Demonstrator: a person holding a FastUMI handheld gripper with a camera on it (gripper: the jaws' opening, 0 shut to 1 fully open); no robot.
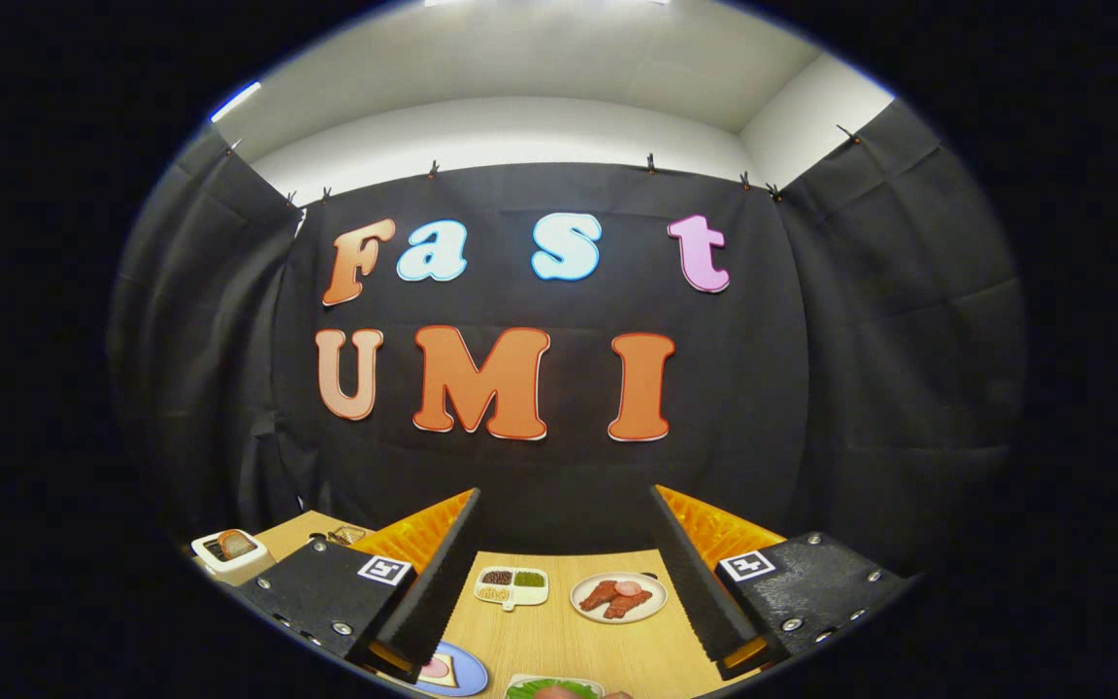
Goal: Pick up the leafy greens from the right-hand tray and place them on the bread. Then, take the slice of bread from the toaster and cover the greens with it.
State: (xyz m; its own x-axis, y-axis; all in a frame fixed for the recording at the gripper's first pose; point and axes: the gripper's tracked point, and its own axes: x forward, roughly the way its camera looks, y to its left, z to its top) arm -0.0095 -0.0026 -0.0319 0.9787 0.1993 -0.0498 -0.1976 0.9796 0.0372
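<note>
The gripper (564, 573) hangs above a wooden table (569, 636), its fingers spread wide and holding nothing. The leafy greens (532, 688), bright green and ruffled, lie in a white tray (512, 682) directly beneath the gap. Left of the tray, bread (440, 671) rests on a blue plate (467, 677). Far left, a white toaster (229, 553) holds a browned slice (235, 544).

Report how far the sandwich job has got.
Nothing looks done yet. The greens lie in their tray below the gripper, whose fingers are wide open around bare table, holding nothing. The bread on the blue plate has no greens on it. A slice sits in the toaster. Both steps remain.
</note>
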